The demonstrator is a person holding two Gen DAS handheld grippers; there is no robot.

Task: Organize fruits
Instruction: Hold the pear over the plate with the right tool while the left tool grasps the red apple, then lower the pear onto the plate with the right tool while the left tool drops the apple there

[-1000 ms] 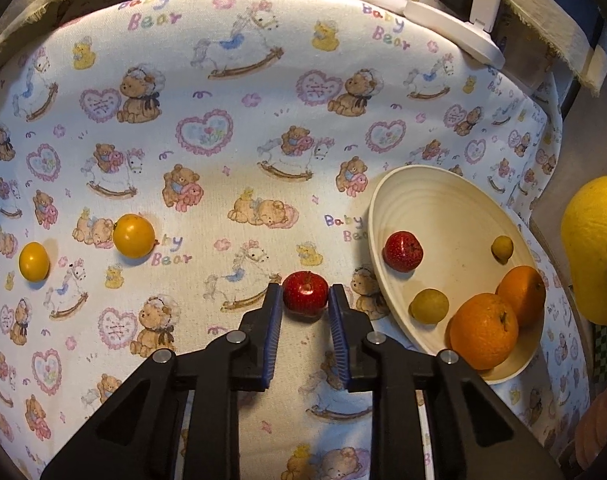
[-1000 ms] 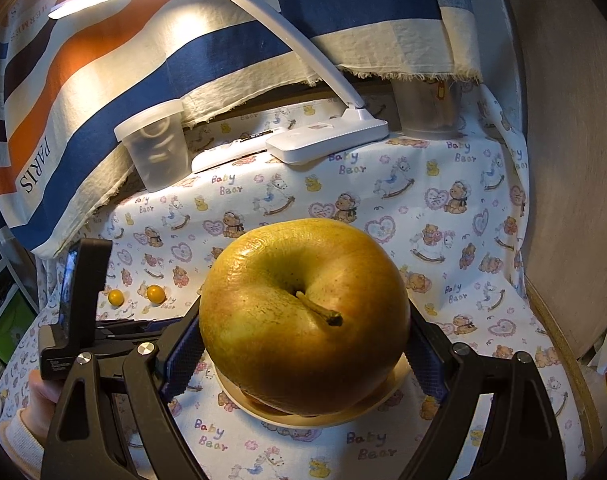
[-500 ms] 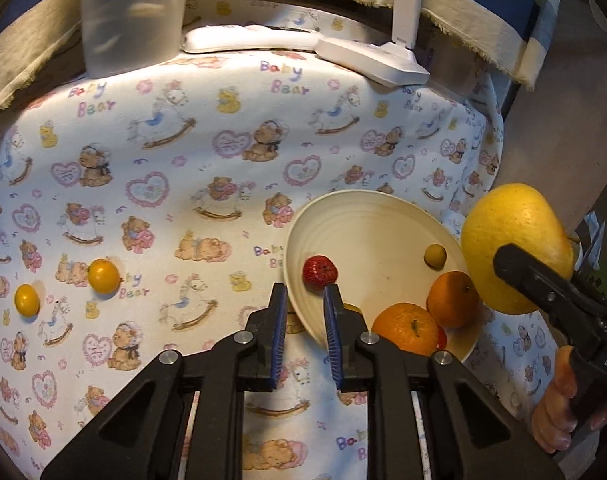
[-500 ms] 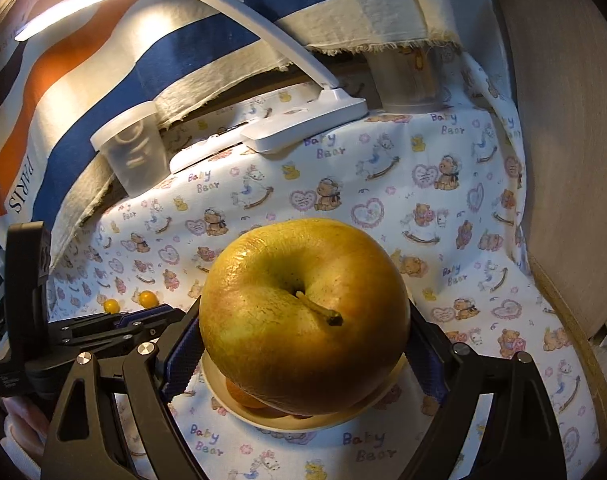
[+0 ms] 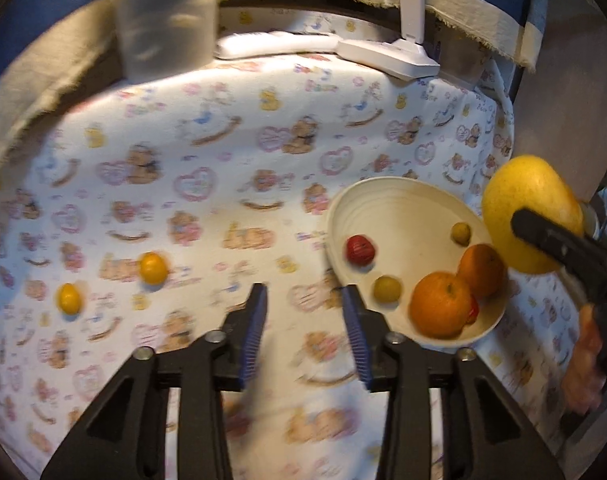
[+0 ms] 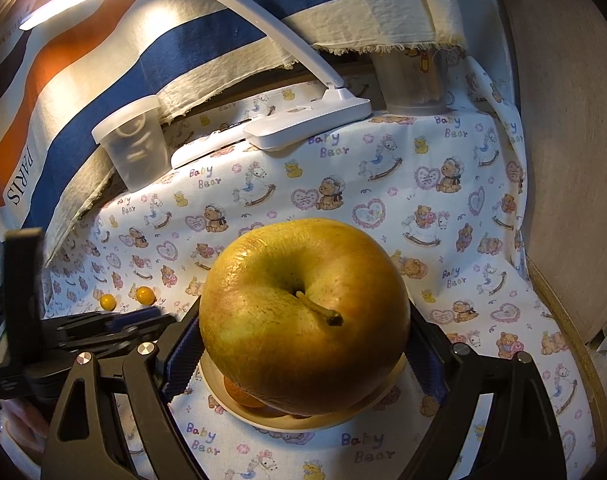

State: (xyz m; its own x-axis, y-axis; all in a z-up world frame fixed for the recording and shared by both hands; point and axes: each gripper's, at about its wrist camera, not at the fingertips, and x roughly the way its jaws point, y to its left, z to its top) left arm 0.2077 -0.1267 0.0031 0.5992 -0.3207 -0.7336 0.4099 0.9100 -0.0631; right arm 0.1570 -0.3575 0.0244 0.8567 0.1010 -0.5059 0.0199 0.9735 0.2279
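Observation:
My left gripper (image 5: 303, 296) hangs above the printed cloth just left of the cream bowl (image 5: 399, 196). Its jaws are opening and nothing is between them. The bowl holds a small red fruit (image 5: 359, 249), two oranges (image 5: 441, 310), two small yellow fruits (image 5: 387, 289), and a red bit behind the front orange. Two small orange-yellow fruits (image 5: 153, 267) lie on the cloth to the left. My right gripper (image 6: 303, 344) is shut on a large yellow fruit (image 6: 303, 316) and holds it over the bowl's rim (image 6: 263, 420). That fruit (image 5: 531, 212) also shows at the bowl's right in the left wrist view.
At the back stand a translucent plastic cup (image 6: 131, 148), a white desk lamp's base (image 6: 307, 120) and a second container (image 6: 411, 80). Striped cloth hangs behind them. A curved wooden edge (image 6: 563, 320) bounds the table on the right. A hand (image 5: 583, 360) holds the right gripper.
A second ago my left gripper held a small red fruit above the cloth. It has swung right to the bowl and risen. Its jaws now stand wider with nothing in them. The right gripper kept still.

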